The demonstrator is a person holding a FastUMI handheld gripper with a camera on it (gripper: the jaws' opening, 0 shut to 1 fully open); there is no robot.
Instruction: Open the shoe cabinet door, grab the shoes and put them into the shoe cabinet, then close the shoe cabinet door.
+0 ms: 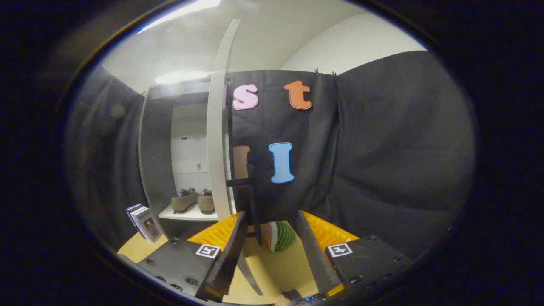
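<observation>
From the gripper view, the gripper (272,250) has its two fingers spread wide apart, and they hold nothing. Between them I see the yellow table (276,272) and a small striped ball (280,236), green and white with a bit of pink, just ahead of the tips. It is not touching either finger.

The shoe cabinet (170,148) stands beyond the left finger. Its white door (217,127) is swung open and is seen edge-on, so it looks like a thin tall strip. A dark handle (240,182) sticks out from the door near the left fingertip. I think the gripper is here because the door must be pushed shut next, and the open fingers are ready for that.

The two brown shoes (193,201) sit side by side on a white shelf (187,214) inside the cabinet. So the shoes look put away already, and only the closing seems left.

A few small books (144,222) lean together on the table just outside the cabinet, on its left. They are out of the door's way.
</observation>
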